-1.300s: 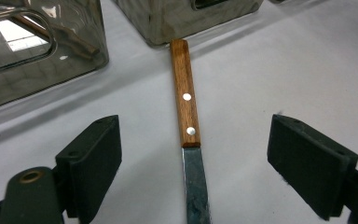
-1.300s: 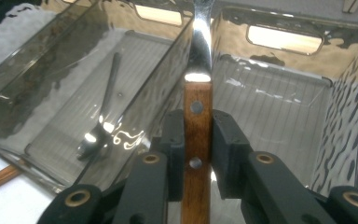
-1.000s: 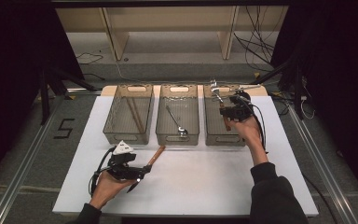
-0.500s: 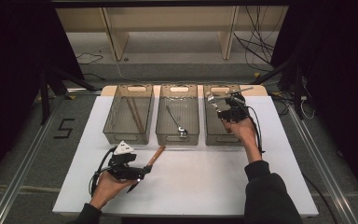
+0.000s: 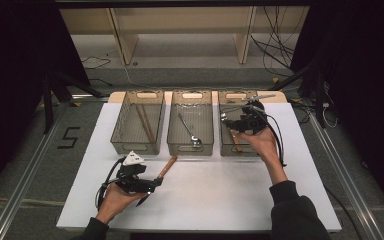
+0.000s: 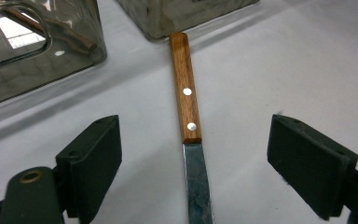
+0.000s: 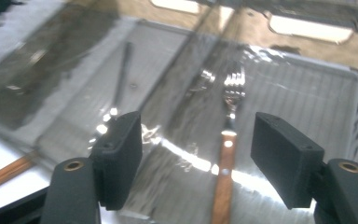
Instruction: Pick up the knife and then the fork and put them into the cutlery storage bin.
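A knife with a wooden handle [image 6: 185, 88] and a steel blade [image 6: 198, 186] lies on the white table, its handle end near the middle bin. My left gripper [image 6: 196, 140] is open low over it, one jaw on each side where handle meets blade. In the high view the knife [image 5: 167, 166] points away from the left gripper [image 5: 149, 186]. My right gripper [image 5: 230, 120] is open over the right bin [image 5: 224, 148]. Below its jaws a fork with a wooden handle [image 7: 227, 140] lies on the bin floor; the right gripper [image 7: 196, 140] holds nothing.
Three clear bins stand in a row at the back of the table. The left bin [image 5: 122, 142] holds thin wooden sticks. The middle bin [image 5: 174, 144] holds a spoon [image 5: 187, 129]. White tabletop [image 5: 230, 195] lies open in front of the bins.
The right gripper has moved a little left and down over the right bin. The left gripper and the knife have stayed put.
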The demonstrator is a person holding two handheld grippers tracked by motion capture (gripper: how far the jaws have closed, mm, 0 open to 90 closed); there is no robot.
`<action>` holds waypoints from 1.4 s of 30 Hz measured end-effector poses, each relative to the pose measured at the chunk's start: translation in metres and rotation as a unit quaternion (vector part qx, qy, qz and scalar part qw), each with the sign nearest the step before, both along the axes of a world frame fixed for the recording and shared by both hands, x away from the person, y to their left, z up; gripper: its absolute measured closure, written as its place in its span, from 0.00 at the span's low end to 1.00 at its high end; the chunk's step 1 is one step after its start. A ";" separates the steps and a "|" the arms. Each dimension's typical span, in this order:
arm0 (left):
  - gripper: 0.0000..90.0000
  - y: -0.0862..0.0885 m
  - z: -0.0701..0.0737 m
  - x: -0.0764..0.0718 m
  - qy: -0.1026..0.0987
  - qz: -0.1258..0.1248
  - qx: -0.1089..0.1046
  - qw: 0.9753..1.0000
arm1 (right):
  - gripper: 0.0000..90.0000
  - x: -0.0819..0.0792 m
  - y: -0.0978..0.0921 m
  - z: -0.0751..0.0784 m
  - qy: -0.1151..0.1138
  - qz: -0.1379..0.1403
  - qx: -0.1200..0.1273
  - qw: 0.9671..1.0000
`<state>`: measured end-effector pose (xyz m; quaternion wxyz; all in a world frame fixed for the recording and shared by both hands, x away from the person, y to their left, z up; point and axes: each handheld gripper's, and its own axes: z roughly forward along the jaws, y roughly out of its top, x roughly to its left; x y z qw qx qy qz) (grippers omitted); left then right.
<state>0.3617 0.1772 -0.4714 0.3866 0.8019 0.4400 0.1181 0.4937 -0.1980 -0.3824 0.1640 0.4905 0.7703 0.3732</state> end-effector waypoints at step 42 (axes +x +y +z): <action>0.65 -0.038 -0.002 0.033 0.079 -0.024 0.116 0.990 | 0.33 -0.144 0.016 -0.030 -0.092 0.140 0.036 0.985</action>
